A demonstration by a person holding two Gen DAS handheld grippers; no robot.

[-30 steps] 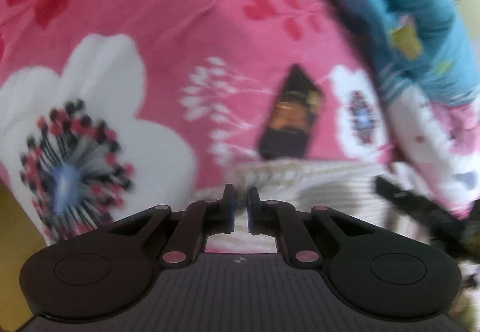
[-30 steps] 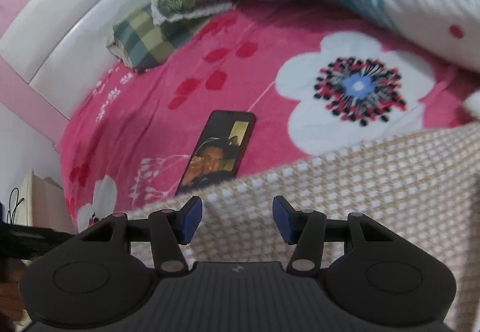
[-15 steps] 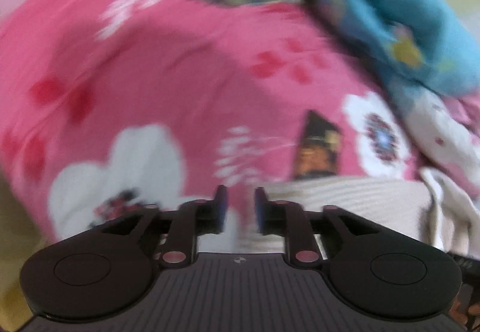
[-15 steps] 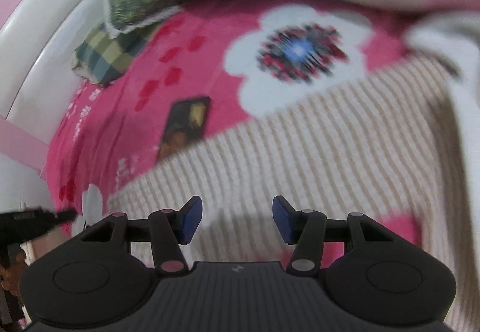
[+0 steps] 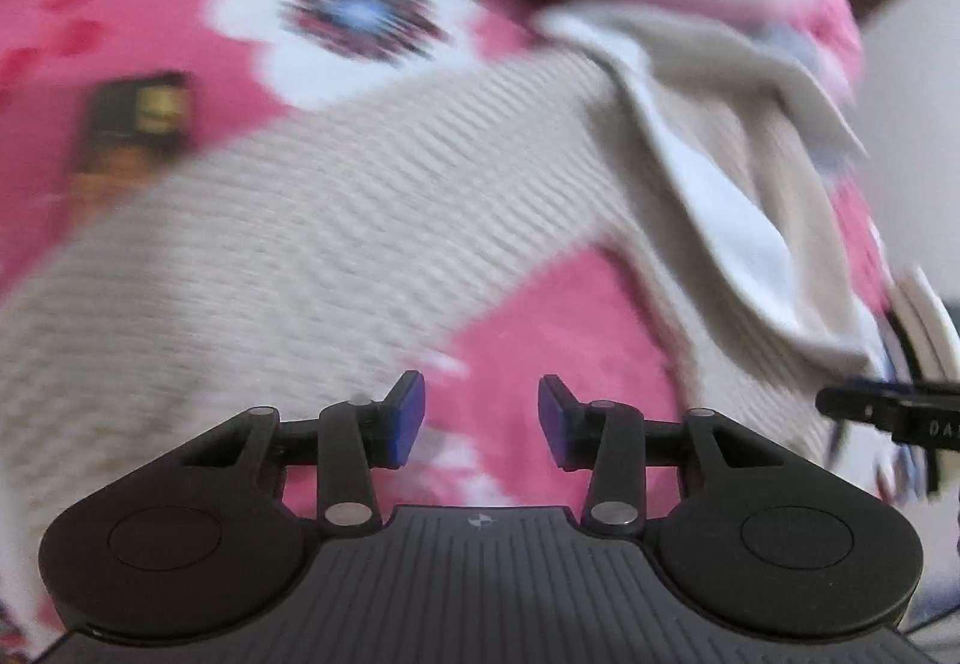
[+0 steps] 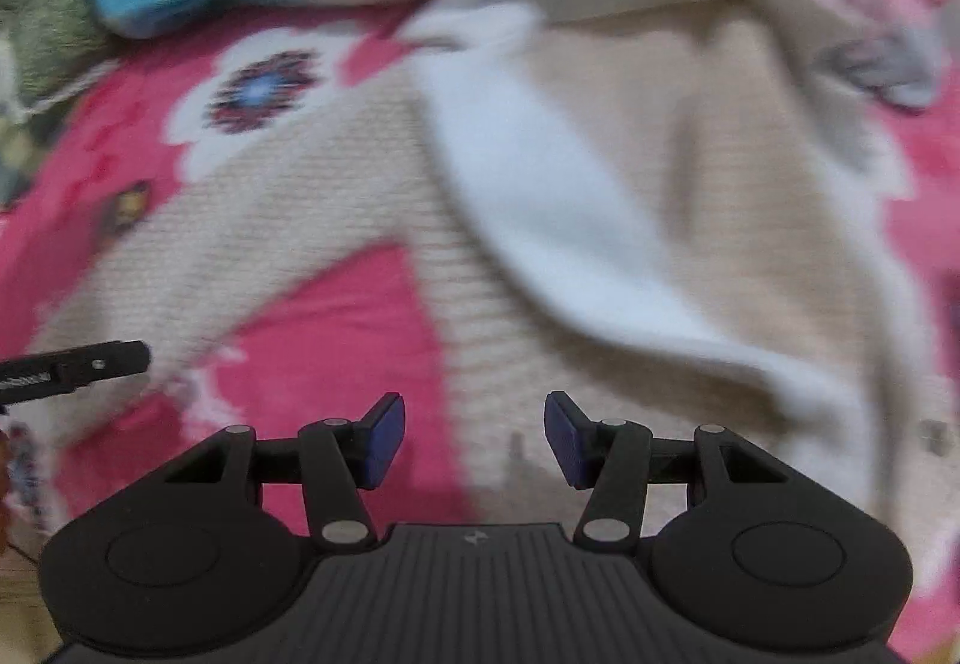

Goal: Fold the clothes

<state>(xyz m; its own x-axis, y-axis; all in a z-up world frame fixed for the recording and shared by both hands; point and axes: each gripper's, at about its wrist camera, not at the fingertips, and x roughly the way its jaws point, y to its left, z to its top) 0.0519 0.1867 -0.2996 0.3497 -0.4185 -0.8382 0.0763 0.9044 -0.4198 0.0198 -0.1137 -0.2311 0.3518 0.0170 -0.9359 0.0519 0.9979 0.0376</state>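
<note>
- The beige knit sweater [image 6: 708, 196] lies spread on the bed's pink flowered sheet [image 5: 558, 322], one sleeve [image 5: 312, 220] stretched out toward a phone [image 5: 135, 123] that rests on the sheet beside it, and a white lining flap [image 6: 540, 184] turned over the body.
- In our judgement the step in hand is bringing that outstretched sleeve in across the body, so we should take it near its far end, carry it low and lay it flat over the chest without dragging the body along.
- We should keep clear of the phone, since it sits touching or just beside the sleeve's edge; blur stops us from telling which.
- The white flap looks rumpled, so we would smooth it before stacking another layer on it.
- Our left tool [image 5: 480, 418] hangs over bare pink sheet in the gap between sleeve and body; its jaws have just been opening, stand partly apart, and hold nothing.
- Our right tool [image 6: 474, 439] hovers over the sweater's lower edge where it meets the sheet, jaws about half apart, with nothing gripped between them.
- Each tool's tip shows at the rim of the other's view, so the two are near each other.
</note>
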